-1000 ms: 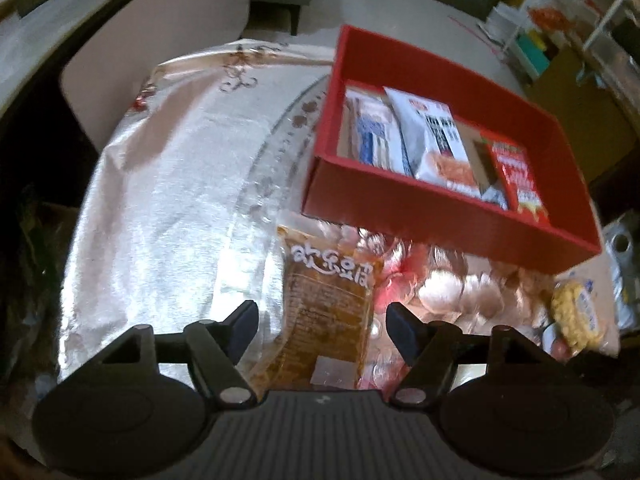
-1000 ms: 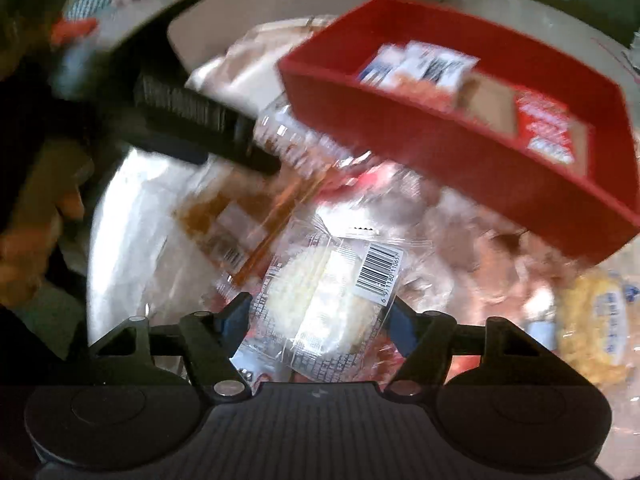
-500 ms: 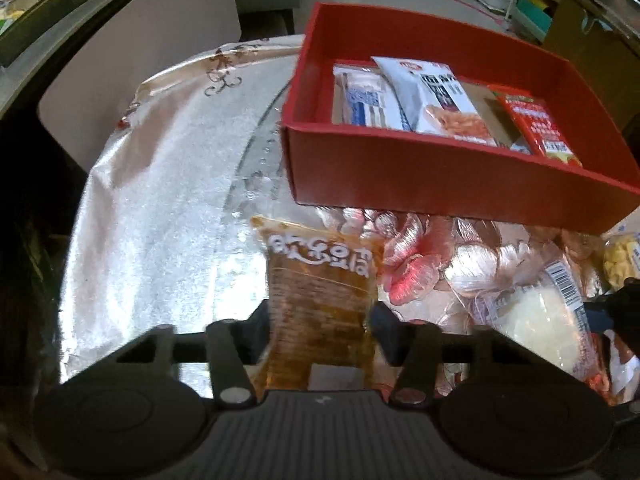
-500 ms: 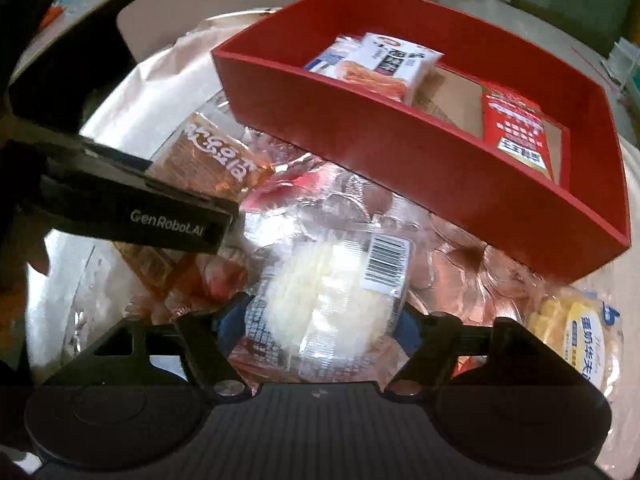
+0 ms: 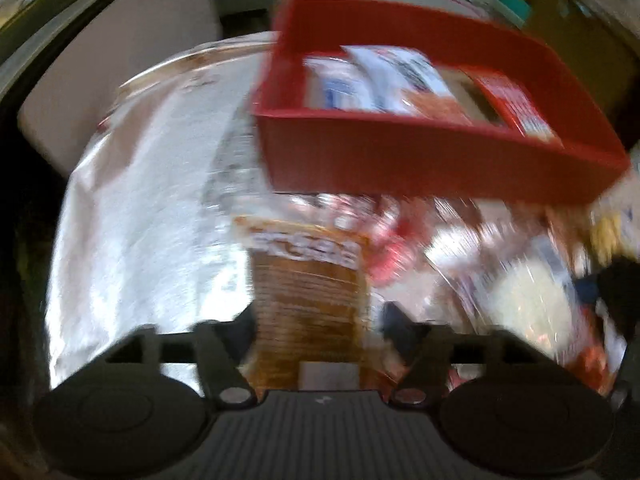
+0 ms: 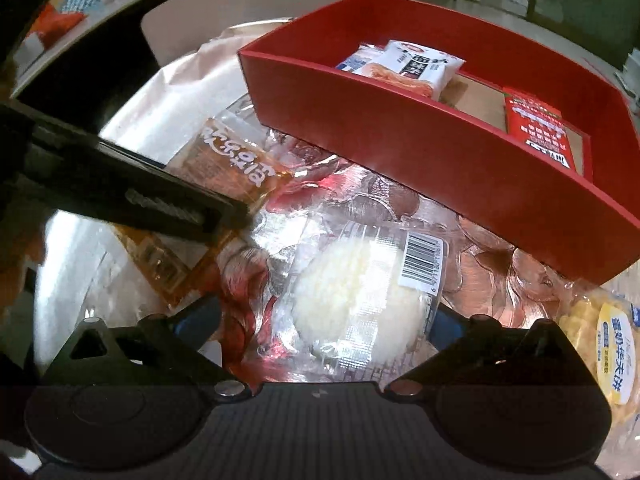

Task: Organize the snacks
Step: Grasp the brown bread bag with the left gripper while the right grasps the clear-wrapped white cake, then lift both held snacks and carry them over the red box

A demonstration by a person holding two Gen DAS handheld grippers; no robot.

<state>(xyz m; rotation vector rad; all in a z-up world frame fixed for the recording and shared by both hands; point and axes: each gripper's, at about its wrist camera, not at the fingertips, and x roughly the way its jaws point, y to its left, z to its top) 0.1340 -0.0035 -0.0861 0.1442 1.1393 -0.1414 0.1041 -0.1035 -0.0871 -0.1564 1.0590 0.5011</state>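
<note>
Crinkly clear wrap on the white cake (image 6: 352, 292) lying between the right gripper (image 6: 320, 316)'s wide, just-opened fingers calls for a gentle squeeze mid-pack, while the left gripper (image 5: 316, 320)'s just-reopened fingers straddle the brown packet (image 5: 308, 300), both on the counter (image 5: 140, 208) before the red box (image 6: 400, 128).

red box (image 6: 400, 136) wall blocks the far side, snack packets crowd its foot; shiny cloth (image 5: 132, 216) left bare

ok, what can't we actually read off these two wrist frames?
- Left wrist view: motion blur smears everything; print on the orange packet and on the snacks in the red box is unreadable.
- Right wrist view: the left gripper covers the orange packet's middle.
- Right wrist view: the box's near wall hides the lower parts of the snacks inside.
- Right wrist view: the yellow packet is cut off by the frame edge.
</note>
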